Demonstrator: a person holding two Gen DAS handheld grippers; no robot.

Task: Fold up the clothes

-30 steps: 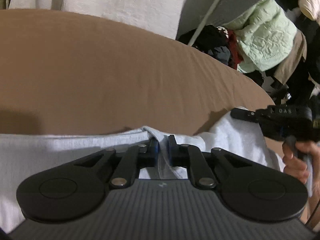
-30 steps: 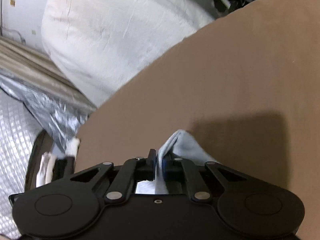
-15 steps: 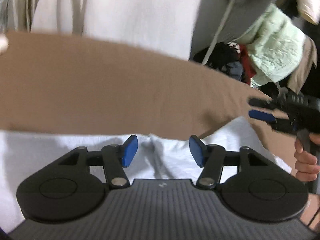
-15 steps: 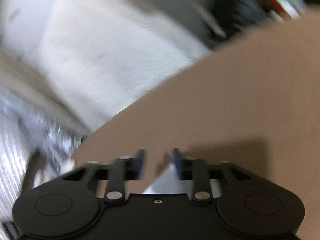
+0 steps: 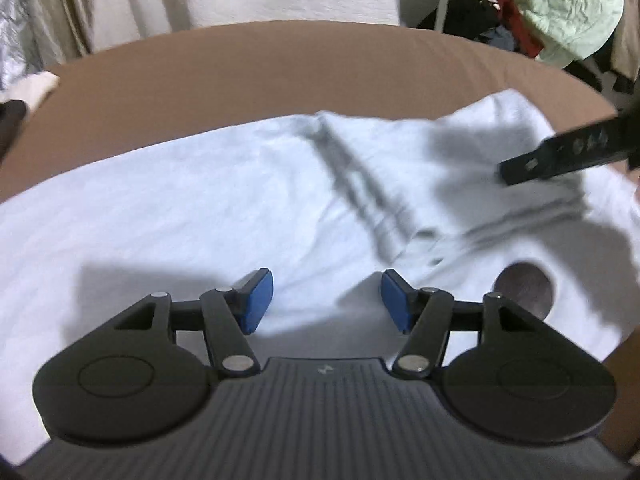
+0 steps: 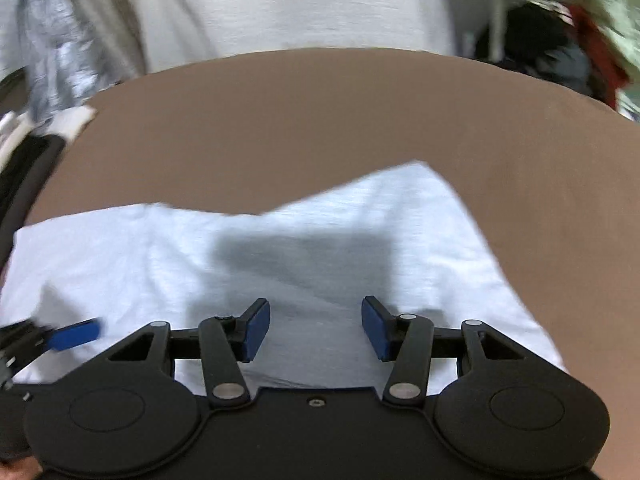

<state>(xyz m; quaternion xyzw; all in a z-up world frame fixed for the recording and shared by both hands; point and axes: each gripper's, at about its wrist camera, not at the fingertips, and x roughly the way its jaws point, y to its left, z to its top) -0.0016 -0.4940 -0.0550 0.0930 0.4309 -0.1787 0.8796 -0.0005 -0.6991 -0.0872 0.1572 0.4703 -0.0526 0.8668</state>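
Garment: pale blue-white shirt point(image 5: 208, 200) is lying spread on the brown desk point(image 5: 280, 64), reaching almost to the near edge in both wrist views; a small hole point(image 5: 524, 284) near its right side is letting the brown surface show through.
Left gripper point(image 5: 326, 300): blue fingers point(image 5: 256, 300) are standing about half open, having just been opening, and are hovering over the cloth with nothing pinched between them.
Right gripper point(image 6: 316, 328): fingers point(image 6: 254, 330) are likewise sitting parted after just opening, gripping nothing, with fabric lying loose below.
Fold line: a raised ridge point(image 5: 360, 192) is running diagonally across the shirt in the left view.
Risk, creases: the ridge is likely getting pressed in if the next fold is laid over it unsmoothed.
Risk, crowding: both grippers are working close together, so a clash seems possible on the next reach.
Risk, snagging: a fingertip is probably able to catch in the hole and drag the cloth askew.
Risk, blur: both views are smearing, so edges are being judged poorly.
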